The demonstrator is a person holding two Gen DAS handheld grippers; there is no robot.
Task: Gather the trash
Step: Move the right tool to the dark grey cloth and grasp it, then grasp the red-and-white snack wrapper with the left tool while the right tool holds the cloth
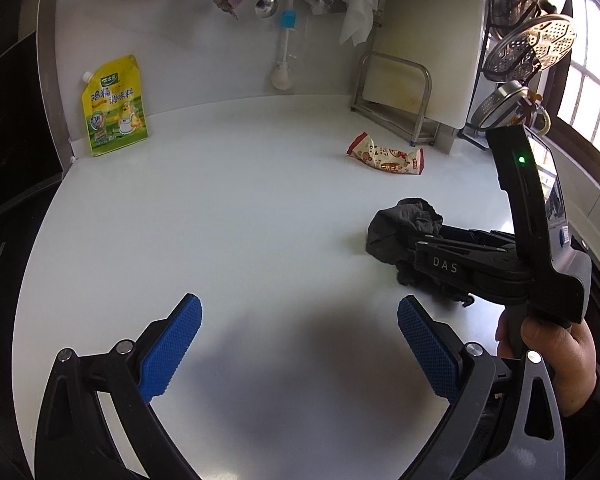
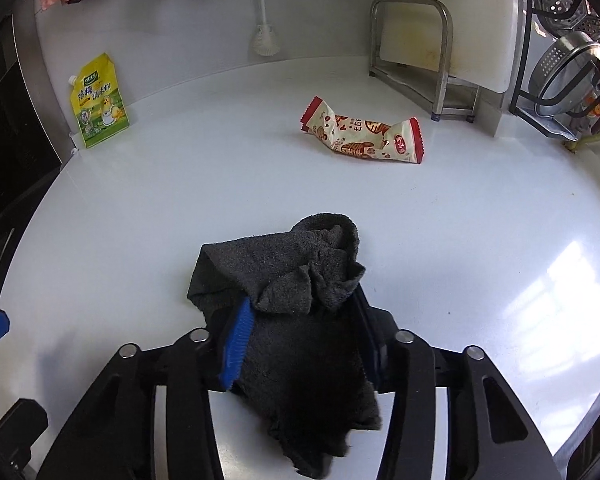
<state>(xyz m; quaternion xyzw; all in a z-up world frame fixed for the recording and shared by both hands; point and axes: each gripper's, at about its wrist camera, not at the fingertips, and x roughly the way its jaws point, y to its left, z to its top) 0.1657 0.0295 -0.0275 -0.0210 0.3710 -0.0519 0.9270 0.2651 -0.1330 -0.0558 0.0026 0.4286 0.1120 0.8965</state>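
A red and white snack wrapper (image 1: 386,155) lies on the white counter (image 1: 236,184) near the back right; it also shows in the right wrist view (image 2: 364,136). My right gripper (image 2: 300,312) is shut on a dark grey cloth (image 2: 296,276) and holds it on the counter in front of the wrapper. In the left wrist view the cloth (image 1: 400,228) and the right gripper (image 1: 410,240) sit at the right. My left gripper (image 1: 299,316) is open and empty above the counter's front, left of the cloth.
A yellow seasoning pouch (image 1: 114,106) leans at the back left wall. A metal rack with a white cutting board (image 1: 416,52) stands at the back right. Cloths, a ladle (image 1: 266,6) and a brush (image 1: 284,52) hang on the wall. Pot lids (image 1: 532,44) hang at the right.
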